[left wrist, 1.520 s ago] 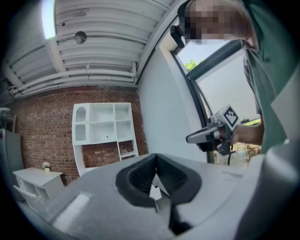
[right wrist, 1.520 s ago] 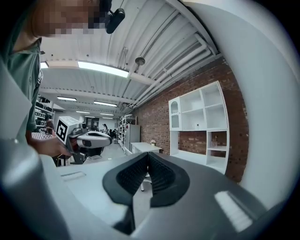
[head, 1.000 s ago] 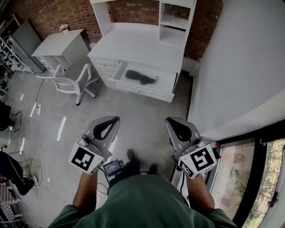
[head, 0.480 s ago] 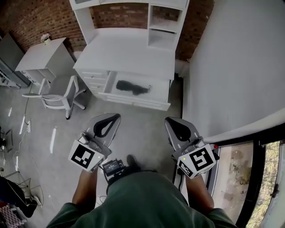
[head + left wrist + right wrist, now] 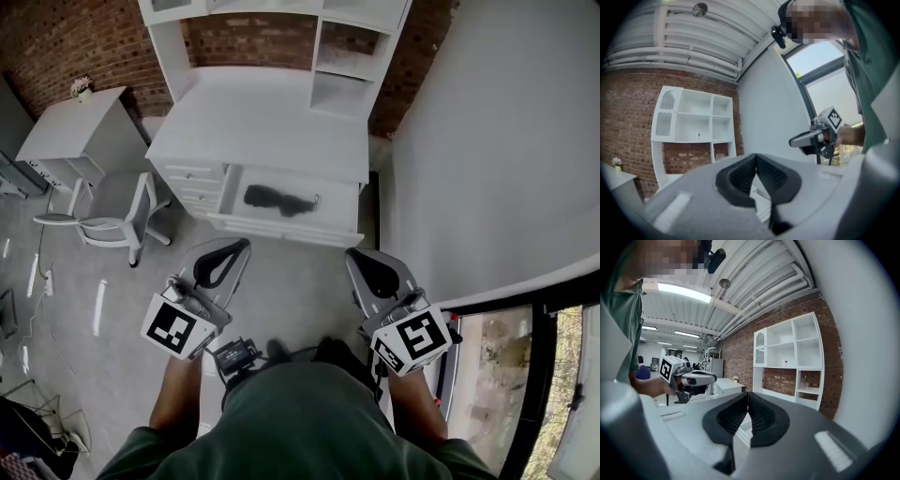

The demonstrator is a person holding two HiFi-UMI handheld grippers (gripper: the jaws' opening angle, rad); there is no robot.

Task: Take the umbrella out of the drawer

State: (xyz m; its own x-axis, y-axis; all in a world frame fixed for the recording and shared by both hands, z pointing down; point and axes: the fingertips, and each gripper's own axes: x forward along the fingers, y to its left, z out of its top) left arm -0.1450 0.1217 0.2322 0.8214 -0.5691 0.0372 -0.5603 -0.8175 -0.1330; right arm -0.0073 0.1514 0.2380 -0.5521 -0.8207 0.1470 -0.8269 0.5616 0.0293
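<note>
Wide grey floor [image 5: 281, 281] below us, and a brick wall [image 5: 84, 47] runs across the far side. Against that wall stands the big white table [image 5: 272, 127], with a shelf unit [image 5: 342, 56] rising from its back edge. Off to the left there's a smaller side table [image 5: 70, 131], and a grey chair [image 5: 117, 202] sits just beside the big table's left corner.

Now the drawer [image 5: 342, 202]: it's pulled open at the front of the big table, on the right-hand side next to a stack of shut drawers.

Down low, both tools are out in front of the person, well apart from the table. The left hand-held gripper [image 5: 244, 246] has its jaws pressed together with nothing between them. The right hand-held gripper [image 5: 352, 255] is the same, jaws fully closed and empty. Both are aimed towards the drawer, each with its marker cube nearest the person.

And there's the umbrella [image 5: 277, 200], black and folded, lying flat inside the open drawer towards its left half, touched by neither gripper.
</note>
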